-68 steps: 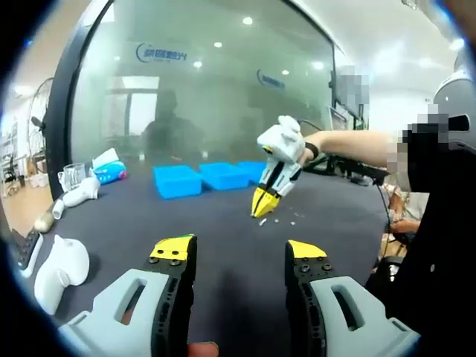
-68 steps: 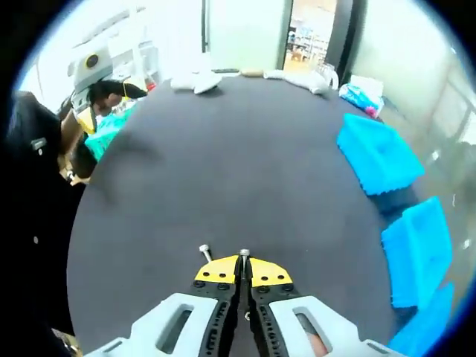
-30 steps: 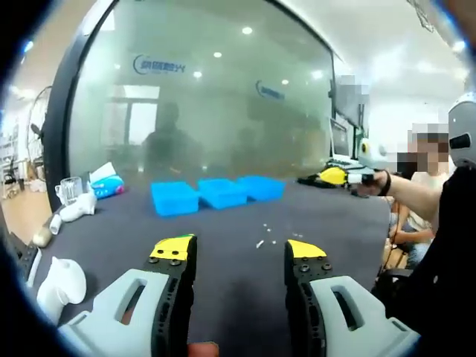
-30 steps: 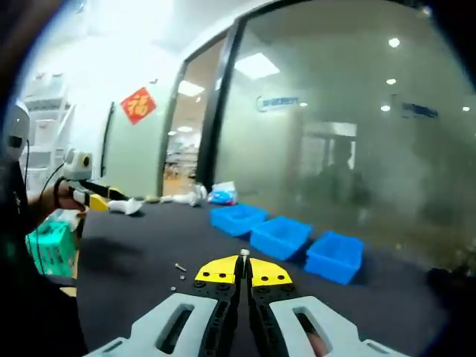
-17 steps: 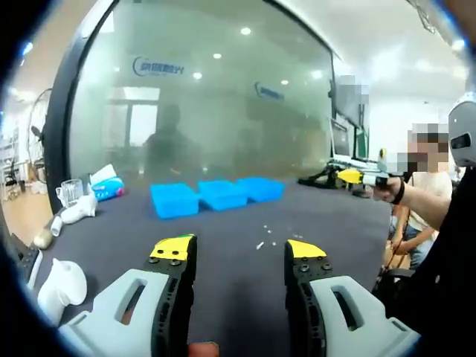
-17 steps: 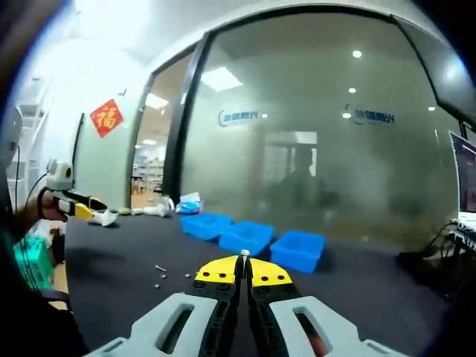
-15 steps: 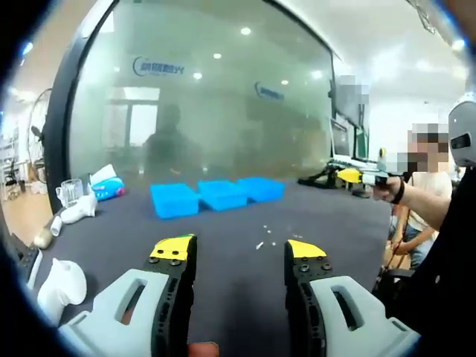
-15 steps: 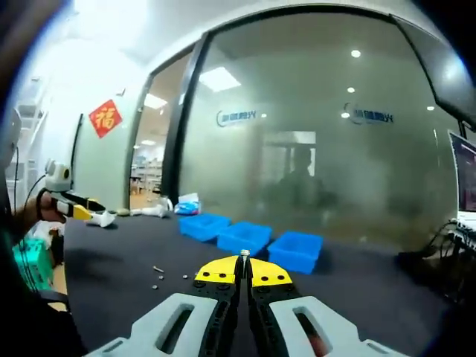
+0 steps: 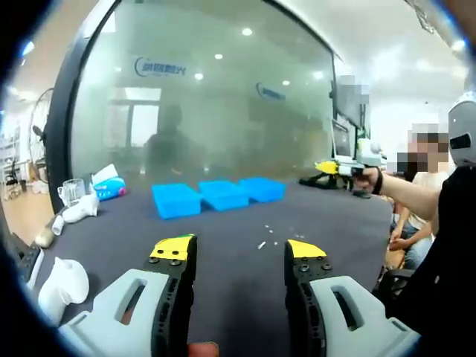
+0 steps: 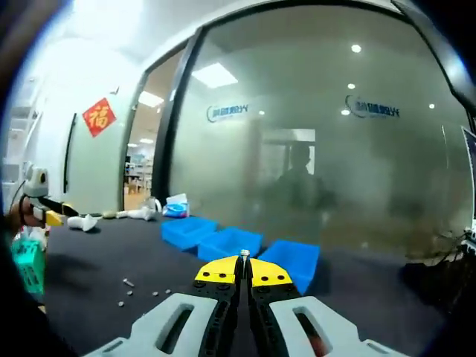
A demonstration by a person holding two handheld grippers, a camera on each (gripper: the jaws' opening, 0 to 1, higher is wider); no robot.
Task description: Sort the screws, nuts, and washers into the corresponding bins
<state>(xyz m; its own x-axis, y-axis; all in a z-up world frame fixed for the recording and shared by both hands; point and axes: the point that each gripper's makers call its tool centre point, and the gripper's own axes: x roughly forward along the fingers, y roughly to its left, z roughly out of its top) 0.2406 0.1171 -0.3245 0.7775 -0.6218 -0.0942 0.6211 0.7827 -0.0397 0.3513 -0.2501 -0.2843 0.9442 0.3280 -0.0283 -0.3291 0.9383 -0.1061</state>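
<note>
Screws, nuts and washers lie as a small scatter of loose parts (image 9: 262,243) on the dark table (image 9: 223,260), in front of three blue bins (image 9: 218,195) that stand in a row near the frosted glass wall (image 9: 208,97). In the right gripper view the same scatter (image 10: 128,283) lies low on the left, well short of the bins (image 10: 230,242).

The left gripper (image 9: 236,251) hangs above the near table with its jaws spread wide and nothing between them. The right gripper (image 10: 244,269) has its jaws pressed together on a screw (image 10: 244,254), whose head pokes up between the yellow tips; it is held in the air, apart from the bins. From the left gripper view the right gripper (image 9: 335,168) is seen off to the right, at the end of the person's outstretched arm (image 9: 405,191). White pipe fittings (image 9: 63,275) and a glass mug (image 9: 71,193) sit at the table's left edge.
</note>
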